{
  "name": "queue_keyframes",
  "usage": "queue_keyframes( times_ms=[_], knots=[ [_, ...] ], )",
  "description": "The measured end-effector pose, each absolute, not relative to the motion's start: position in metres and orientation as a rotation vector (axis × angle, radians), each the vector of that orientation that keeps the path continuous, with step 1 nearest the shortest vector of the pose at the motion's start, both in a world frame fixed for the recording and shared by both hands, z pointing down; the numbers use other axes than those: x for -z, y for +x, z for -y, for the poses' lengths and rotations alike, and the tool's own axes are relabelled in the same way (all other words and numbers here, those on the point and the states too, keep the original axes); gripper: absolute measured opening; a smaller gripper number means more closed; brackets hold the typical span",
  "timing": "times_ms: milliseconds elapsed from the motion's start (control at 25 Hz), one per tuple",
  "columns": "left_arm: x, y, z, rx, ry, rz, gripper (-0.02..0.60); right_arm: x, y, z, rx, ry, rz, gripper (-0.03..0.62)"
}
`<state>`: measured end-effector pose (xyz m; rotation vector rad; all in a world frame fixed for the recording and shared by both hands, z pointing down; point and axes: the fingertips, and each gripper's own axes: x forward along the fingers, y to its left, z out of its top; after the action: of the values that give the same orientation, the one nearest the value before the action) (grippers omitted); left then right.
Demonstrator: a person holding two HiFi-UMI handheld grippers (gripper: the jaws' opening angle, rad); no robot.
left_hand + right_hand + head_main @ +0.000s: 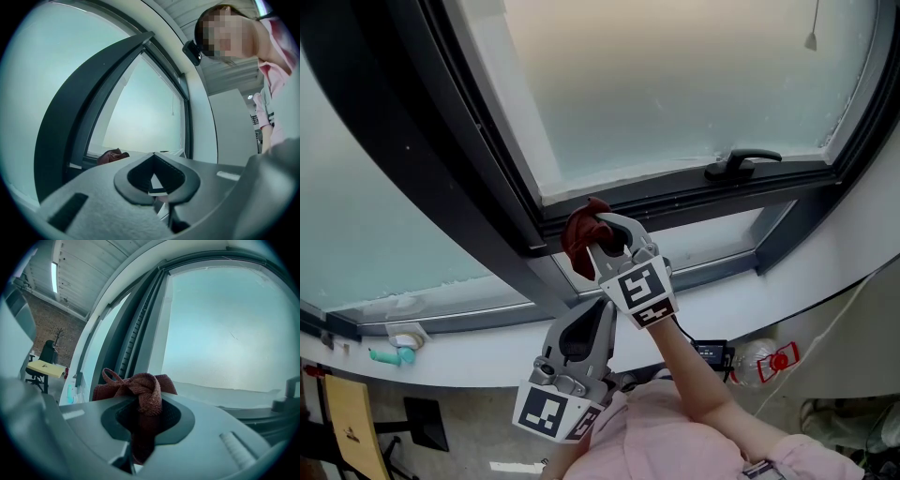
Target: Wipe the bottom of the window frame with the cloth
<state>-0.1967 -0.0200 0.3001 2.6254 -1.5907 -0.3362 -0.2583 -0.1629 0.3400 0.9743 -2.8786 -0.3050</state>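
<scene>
Window pane (675, 84): frosted and pale, it fills the far upper part of the scene.
Window frame (694, 202): dark, with its bottom rail running left to right under the pane and a thick dark upright slanting down to meet it at the left.
Sill (469, 342): a white ledge nearer than the frame.
Right hand-held gripper (614, 234): raised to the left end of the bottom rail, jaws clamped on the cloth, on a pink-sleeved arm (703, 422).
Left hand-held gripper (602, 309): lower and nearer, just beside the right one's marker cube, jaws together with nothing between them, off the frame.
Cloth (579, 239): reddish-brown and bunched, it bulges out to the left of the right jaws, against the rail's left corner by the upright.
Window handle (741, 164): black, on the rail well to the right of the cloth.
Teal object (394, 356): small, on the sill at the far left.
</scene>
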Motion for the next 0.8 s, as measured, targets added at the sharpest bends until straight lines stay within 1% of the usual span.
queue_keyframes(
  times_ms=[800],
  knots=[
    [-0.300, -0.167, 0.030, 0.315, 2.627, 1.583, -0.002, -0.340, -0.230, 0.172, 0.289, 0.971, 2.890, 0.054]
  ],
)
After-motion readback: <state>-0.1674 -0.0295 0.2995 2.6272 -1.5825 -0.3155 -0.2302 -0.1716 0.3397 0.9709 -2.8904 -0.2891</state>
